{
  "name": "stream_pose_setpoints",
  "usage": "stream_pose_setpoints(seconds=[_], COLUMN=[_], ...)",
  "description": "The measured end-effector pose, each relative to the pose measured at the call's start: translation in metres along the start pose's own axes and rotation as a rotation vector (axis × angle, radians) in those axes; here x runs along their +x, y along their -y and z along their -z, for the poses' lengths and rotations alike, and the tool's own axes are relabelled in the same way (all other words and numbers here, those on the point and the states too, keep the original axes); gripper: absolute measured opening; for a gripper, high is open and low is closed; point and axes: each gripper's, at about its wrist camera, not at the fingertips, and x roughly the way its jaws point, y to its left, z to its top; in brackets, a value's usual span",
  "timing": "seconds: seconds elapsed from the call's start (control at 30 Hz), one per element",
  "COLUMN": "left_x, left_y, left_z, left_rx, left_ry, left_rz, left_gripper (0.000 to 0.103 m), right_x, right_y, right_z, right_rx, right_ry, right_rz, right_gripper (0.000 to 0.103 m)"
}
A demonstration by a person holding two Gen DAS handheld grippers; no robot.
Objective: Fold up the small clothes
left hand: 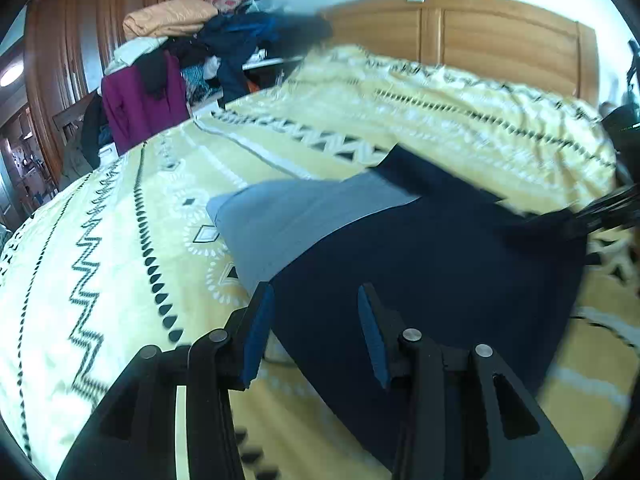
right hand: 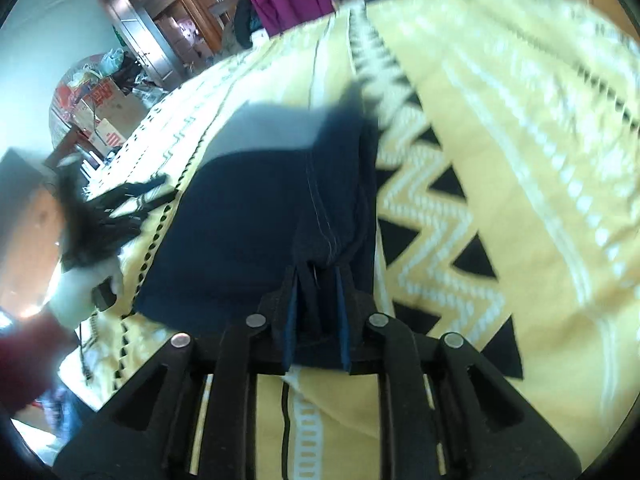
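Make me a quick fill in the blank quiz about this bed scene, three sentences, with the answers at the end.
1. The right gripper is shut on the ____ garment.
2. The left gripper has its jaws ____.
3. The garment lies on a bedspread whose main colour is ____.

Answers: navy; open; yellow

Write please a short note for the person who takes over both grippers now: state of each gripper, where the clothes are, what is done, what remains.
Left gripper: open, holding nothing, over the near edge of the navy garment.
Right gripper: shut on the navy garment's edge.
The garment lies on the yellow patterned bedspread, partly over a grey piece.
Done: one edge is gripped.
Left: complete the fold, then release.
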Motion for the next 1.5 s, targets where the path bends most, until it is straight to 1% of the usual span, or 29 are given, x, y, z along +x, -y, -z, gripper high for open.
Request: stream_pose_setpoints(seconds=[0.07,0.13,0.2,0.23,0.3,0.33,0.37,0.43,0.5,0.53,0.57,0.6,0.63,0.67,0.7,0.73,0.77,0.83,0.87,0.93,1.0,1.03,1.1,1.2,1.27,1.33,1.4,1.43,1.5], left_x=[0.041,0.059,0.059,0.056,0.043,0.035,0.032,0.043,0.067,0.084,0.106,0.118,0.119,0.115,0.107,0.096,0.077,0.039,0.016,-0.026,-0.067,-0.083,-0.105,-0.119,-0.116,-0.107,-0.091,-0.085,-0.081], left_y=[-0.007,-0.022,-0.033,-0.034,-0.035,-0.033,-0.037,-0.044,-0.049,-0.052,-0.055,-0.058,-0.061,-0.063,-0.064,-0.064,-0.059,-0.051,-0.045,-0.032,-0.015,-0.006,0.007,0.025,0.031,0.033,0.033,0.034,0.036], left_z=[0.002,0.005,0.003,0.000,-0.010,-0.012,-0.020,-0.039,-0.046,-0.044,-0.040,-0.034,-0.034,-0.036,-0.039,-0.039,-0.036,-0.029,-0.022,-0.001,0.026,0.040,0.066,0.100,0.117,0.128,0.136,0.138,0.137], left_rx=[0.022,-0.010,-0.082,-0.087,-0.080,-0.091,-0.103,-0.098,-0.092,-0.085,-0.081,-0.097,-0.116,-0.131,-0.142,-0.145,-0.148,-0.156,-0.162,-0.180,-0.216,-0.228,-0.272,-0.334,-0.359,-0.378,-0.389,-0.385,-0.376], left_ry=[-0.091,-0.101,-0.108,-0.099,-0.053,-0.019,0.015,0.036,-0.005,-0.060,-0.145,-0.174,-0.168,-0.163,-0.158,-0.143,-0.119,-0.077,-0.066,-0.063,-0.074,-0.086,-0.115,-0.156,-0.196,-0.231,-0.292,-0.313,-0.317], left_rz=[-0.013,0.007,0.024,0.017,-0.002,-0.001,-0.005,-0.022,-0.030,-0.040,-0.056,-0.040,-0.027,-0.033,-0.043,-0.050,-0.051,-0.059,-0.065,-0.073,-0.070,-0.081,-0.083,-0.087,-0.100,-0.116,-0.128,-0.129,-0.124], left_gripper=[0.060,0.076,0.076,0.069,0.066,0.066,0.066,0.066,0.066,0.066,0.068,0.070,0.071,0.070,0.067,0.064,0.064,0.064,0.064,0.068,0.074,0.074,0.074,0.075,0.075,0.075,0.076,0.080,0.088], right_x=[0.005,0.007,-0.004,-0.010,-0.015,-0.011,0.000,0.024,0.054,0.076,0.086,0.084,0.080,0.075,0.069,0.059,0.047,0.026,0.014,0.002,-0.004,-0.001,0.003,0.012,0.021,0.023,0.024,0.024,0.023], right_y=[0.002,0.009,0.015,0.013,0.003,-0.001,-0.004,-0.005,0.000,0.004,0.007,0.007,0.004,0.001,-0.004,-0.010,-0.018,-0.033,-0.041,-0.052,-0.062,-0.064,-0.069,-0.073,-0.069,-0.073,-0.071,-0.070,-0.069], right_z=[-0.002,-0.005,-0.005,-0.006,-0.012,-0.016,-0.020,-0.022,-0.017,-0.010,-0.003,0.000,0.000,-0.002,-0.004,-0.005,-0.005,0.002,0.010,0.026,0.048,0.058,0.076,0.095,0.104,0.117,0.121,0.121,0.123], right_rx=[-0.002,0.029,0.036,0.028,0.000,-0.003,-0.001,-0.007,0.014,0.018,0.014,0.006,-0.007,-0.022,-0.042,-0.073,-0.107,-0.168,-0.191,-0.216,-0.238,-0.240,-0.228,-0.212,-0.174,-0.159,-0.136,-0.117,-0.090], right_ry=[0.027,0.022,0.069,0.097,0.148,0.153,0.143,0.109,0.021,-0.065,-0.083,-0.058,-0.053,-0.052,-0.036,-0.007,0.021,0.067,0.084,0.092,0.079,0.054,0.002,-0.069,-0.117,-0.150,-0.153,-0.151,-0.160], right_rz=[0.084,0.171,0.216,0.223,0.176,0.116,0.043,0.000,-0.025,-0.033,-0.026,-0.025,-0.016,-0.002,0.014,0.033,0.044,0.062,0.072,0.087,0.121,0.141,0.163,0.217,0.213,0.238,0.260,0.263,0.271], right_gripper=[0.021,0.022,0.022,0.022,0.022,0.022,0.022,0.022,0.022,0.019,0.019,0.018,0.020,0.022,0.030,0.043,0.049,0.064,0.069,0.089,0.096,0.100,0.100,0.100,0.100,0.102,0.103,0.103,0.103])
